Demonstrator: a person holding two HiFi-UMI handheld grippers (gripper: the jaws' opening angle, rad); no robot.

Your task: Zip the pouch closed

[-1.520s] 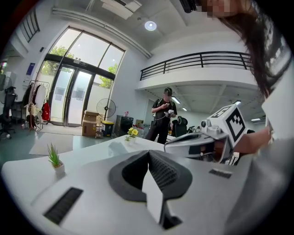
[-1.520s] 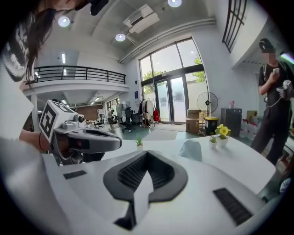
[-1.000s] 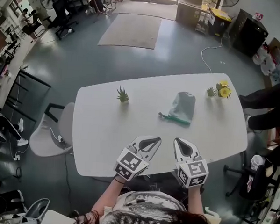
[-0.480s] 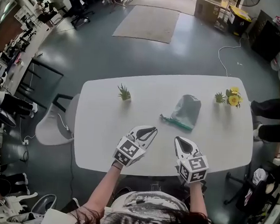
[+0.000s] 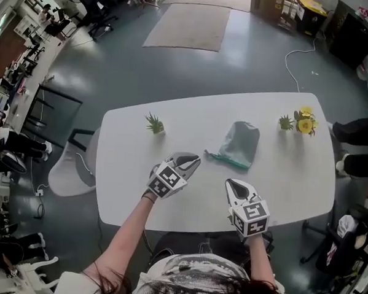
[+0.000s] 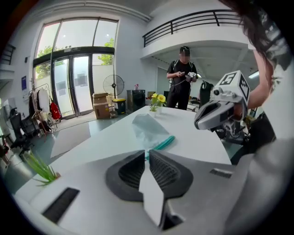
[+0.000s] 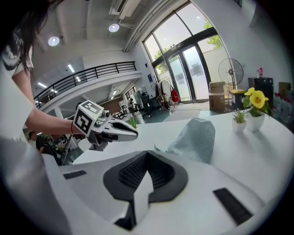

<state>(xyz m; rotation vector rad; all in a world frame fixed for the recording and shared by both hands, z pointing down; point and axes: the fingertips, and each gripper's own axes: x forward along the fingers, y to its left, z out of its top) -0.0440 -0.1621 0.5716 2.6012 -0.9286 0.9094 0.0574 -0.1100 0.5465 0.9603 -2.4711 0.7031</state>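
A grey-green pouch [image 5: 241, 142] lies on the white table [image 5: 132, 190], its teal zipper edge [image 5: 223, 159] facing me. My left gripper [image 5: 196, 157] hovers just left of the zipper's left end. Its jaws are nearly together and just starting to part, with nothing between them. In the left gripper view the pouch [image 6: 148, 127] and its zipper [image 6: 163, 142] lie straight ahead of the jaw tips. My right gripper [image 5: 230, 184] is shut and empty, nearer to me than the pouch. In the right gripper view the pouch [image 7: 195, 137] lies ahead and slightly to the right, with the left gripper [image 7: 115, 131] to its left.
A small spiky plant [image 5: 154, 123] stands at the table's left. A yellow flower pot [image 5: 305, 122] and a tiny green plant [image 5: 286, 123] stand at the far right. A white chair [image 5: 69, 168] sits left of the table. A person [image 6: 182, 78] stands beyond the table's far end.
Both grippers have moved forward over the table and lower. The left one went further, up to the pouch's zipper end.
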